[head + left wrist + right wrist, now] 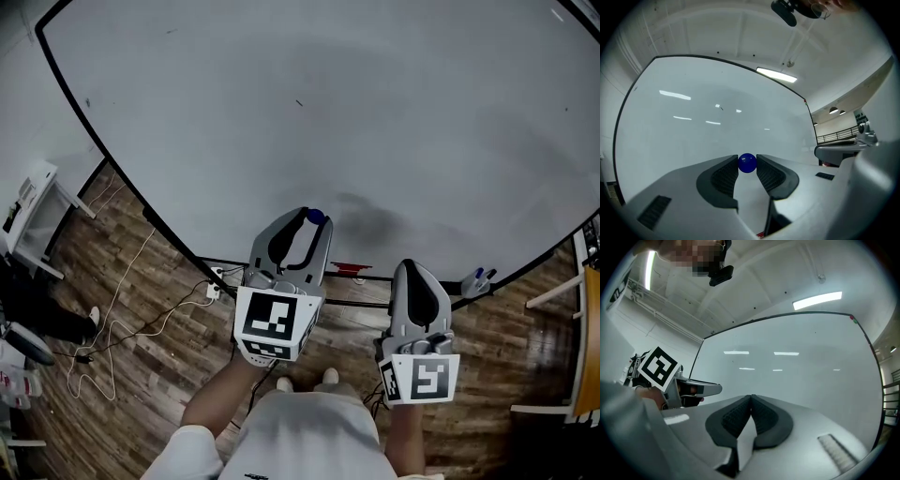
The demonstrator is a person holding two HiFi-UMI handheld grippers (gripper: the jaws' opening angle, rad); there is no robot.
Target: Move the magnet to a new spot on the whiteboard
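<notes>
Head view, going left to right: a white cart point(33, 211) sits at the far left on the wood floor point(159, 375), with a pale cable point(117, 314) looped over the planks beside it. The whiteboard point(328, 103) fills most of the top, black-edged and pretty much blank.

Near its lower edge, the left gripper point(313, 221) is clamped on the magnet point(317, 217), a small blue ball pinched right at the tips. There's a soft shadow on the board just right of it. Can't tell if the ball is actually touching the board. Just below that edge is a small red thing point(350, 269), too small to make out. Further right, the right gripper point(412, 268) hangs lower, in front of the board's bottom edge and well apart from the magnet.

Left gripper view backs this up: both dark pads point(725, 176) press on the blue ball from either side, board behind, a ceiling light point(776, 74) above.

Right gripper view: the left gripper's marker cube point(658, 366) pokes in at the left. This gripper's own jaws are squeezed together with nothing between them, with the board straight ahead.
</notes>
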